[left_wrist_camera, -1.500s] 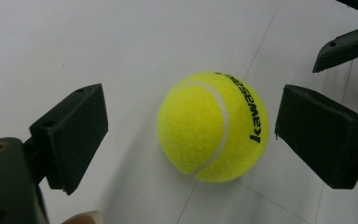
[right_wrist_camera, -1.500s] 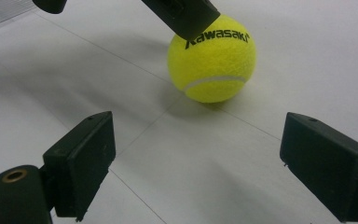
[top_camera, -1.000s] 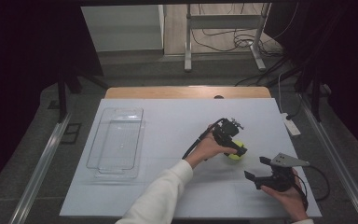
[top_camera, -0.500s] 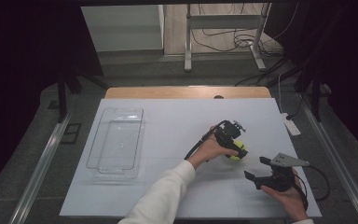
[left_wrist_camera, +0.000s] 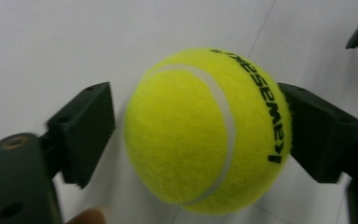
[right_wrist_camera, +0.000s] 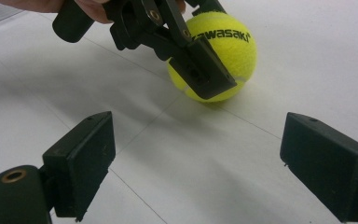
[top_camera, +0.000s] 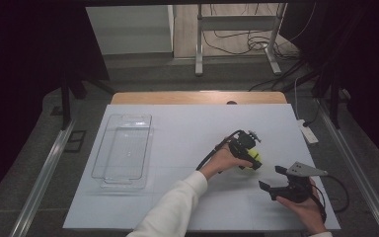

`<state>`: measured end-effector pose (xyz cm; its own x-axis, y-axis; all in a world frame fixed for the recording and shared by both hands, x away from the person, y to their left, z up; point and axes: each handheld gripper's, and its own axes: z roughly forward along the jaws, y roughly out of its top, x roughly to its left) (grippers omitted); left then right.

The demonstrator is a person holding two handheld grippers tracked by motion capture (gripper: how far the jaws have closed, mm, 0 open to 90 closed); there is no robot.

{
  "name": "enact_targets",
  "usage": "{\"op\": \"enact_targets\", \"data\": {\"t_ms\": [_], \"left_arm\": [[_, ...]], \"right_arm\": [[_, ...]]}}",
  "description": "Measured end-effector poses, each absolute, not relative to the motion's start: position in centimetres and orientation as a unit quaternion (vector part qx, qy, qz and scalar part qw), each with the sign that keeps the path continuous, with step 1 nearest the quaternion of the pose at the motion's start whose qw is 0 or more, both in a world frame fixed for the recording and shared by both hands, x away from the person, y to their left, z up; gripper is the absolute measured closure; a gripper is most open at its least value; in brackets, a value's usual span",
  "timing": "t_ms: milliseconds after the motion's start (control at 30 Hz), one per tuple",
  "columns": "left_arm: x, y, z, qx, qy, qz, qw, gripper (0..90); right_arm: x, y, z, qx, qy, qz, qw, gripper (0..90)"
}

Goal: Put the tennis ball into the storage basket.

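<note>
Little has moved since the earlier frame — the left gripper (top_camera: 250,159) stays over the ball (top_camera: 251,159) at centre right of the high view; its 2 jaws flank the ball, 1 touching, 1 just off it; the right gripper (top_camera: 273,179), lower right, hangs spread — holding nothing; a tray (top_camera: 123,148) lies at left.

One tennis ball (top_camera: 251,159), one clear tray (top_camera: 123,148), two tools, left (top_camera: 249,157) and right (top_camera: 270,178), one table (top_camera: 177,128).
</note>
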<state>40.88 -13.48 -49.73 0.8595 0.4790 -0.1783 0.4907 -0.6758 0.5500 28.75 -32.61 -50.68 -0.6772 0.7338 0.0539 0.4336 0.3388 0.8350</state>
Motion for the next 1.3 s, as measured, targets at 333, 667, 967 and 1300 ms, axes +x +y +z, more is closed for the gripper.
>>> {"op": "enact_targets", "data": {"t_ms": [333,667,967,1300], "left_arm": [[40.7,-13.4,-49.3,0.917,0.260,0.005,0.303,25.9],[40.7,-12.3,-48.0,0.910,0.257,0.004,0.324,26.1],[40.6,-11.4,-47.2,0.906,0.259,0.012,0.335,26.1],[40.3,-10.1,-46.5,0.897,0.269,0.025,0.349,26.1]], "right_arm": [[28.7,-32.6,-50.7,0.365,0.800,0.445,0.169,10.1],[28.7,-32.6,-50.6,0.366,0.799,0.445,0.170,10.2],[28.7,-32.6,-50.6,0.364,0.799,0.447,0.171,10.2],[28.6,-32.3,-50.5,0.364,0.797,0.452,0.170,10.2]]}}
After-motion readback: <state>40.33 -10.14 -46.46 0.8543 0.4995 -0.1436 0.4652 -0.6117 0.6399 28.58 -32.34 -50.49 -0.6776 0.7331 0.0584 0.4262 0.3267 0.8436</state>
